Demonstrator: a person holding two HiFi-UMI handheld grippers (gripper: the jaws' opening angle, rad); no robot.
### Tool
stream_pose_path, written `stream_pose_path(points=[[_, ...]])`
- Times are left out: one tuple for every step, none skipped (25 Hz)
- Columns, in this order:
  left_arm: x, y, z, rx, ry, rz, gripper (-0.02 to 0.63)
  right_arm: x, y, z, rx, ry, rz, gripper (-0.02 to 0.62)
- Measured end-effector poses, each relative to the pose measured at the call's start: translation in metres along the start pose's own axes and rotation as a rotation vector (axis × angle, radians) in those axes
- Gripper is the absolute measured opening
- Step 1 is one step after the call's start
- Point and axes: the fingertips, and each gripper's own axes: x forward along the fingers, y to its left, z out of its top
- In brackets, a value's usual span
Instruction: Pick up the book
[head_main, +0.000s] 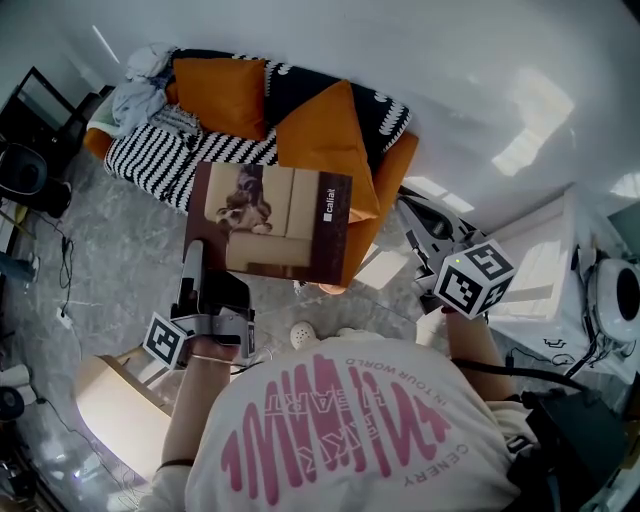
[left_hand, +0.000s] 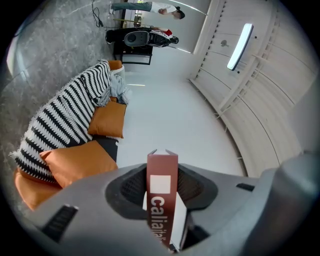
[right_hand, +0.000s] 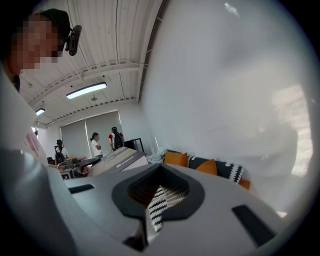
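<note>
The book (head_main: 270, 225) has a brown and cream cover with a dog picture. It hangs in the air in front of the sofa (head_main: 150, 155), cover towards me. My left gripper (head_main: 197, 262) is shut on its lower left corner. In the left gripper view the brown spine (left_hand: 161, 200) stands upright, clamped between the two jaws of the left gripper (left_hand: 161, 180). My right gripper (head_main: 415, 215) is held off to the book's right, apart from it. In the right gripper view the right gripper (right_hand: 159, 200) has its jaws almost together, only a thin slit between them and nothing held. The book (right_hand: 120, 160) shows at that view's left.
Two orange cushions (head_main: 220, 95) (head_main: 325, 135) and a bundle of clothes (head_main: 140, 85) lie on the striped sofa. A pale wooden seat (head_main: 115, 400) stands by my left arm. White furniture (head_main: 540, 260) is on the right. People (right_hand: 95, 145) stand far back.
</note>
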Motion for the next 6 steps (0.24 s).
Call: stream_pose_path(points=[[-0.0012,0.0006,0.0005,-0.001,0.001,0.001,0.156,-0.0002,0.0011,-0.0007,0.000,0.001,-0.001,0.009],[-0.0024,0.0011,0.0014,-0.002,0.001,0.001,0.156,-0.0005,0.0020,-0.0015,0.000,0.001,-0.001,0.008],[-0.0034,0.0014,0.0023,-0.002,0.000,0.001,0.155,-0.0007,0.0028,-0.0020,0.000,0.002,-0.003,0.008],[-0.0041,0.0015,0.0034,-0.002,-0.001,0.000,0.156,-0.0009,0.0034,-0.0024,0.000,0.003,-0.004,0.008],[-0.0046,0.0014,0.0045,-0.002,-0.002,-0.001,0.156,-0.0009,0.0038,-0.0027,0.000,0.003,-0.006,0.008],[-0.0050,0.0012,0.0055,-0.002,-0.003,-0.002,0.156,-0.0010,0.0041,-0.0030,0.001,0.004,-0.007,0.008]])
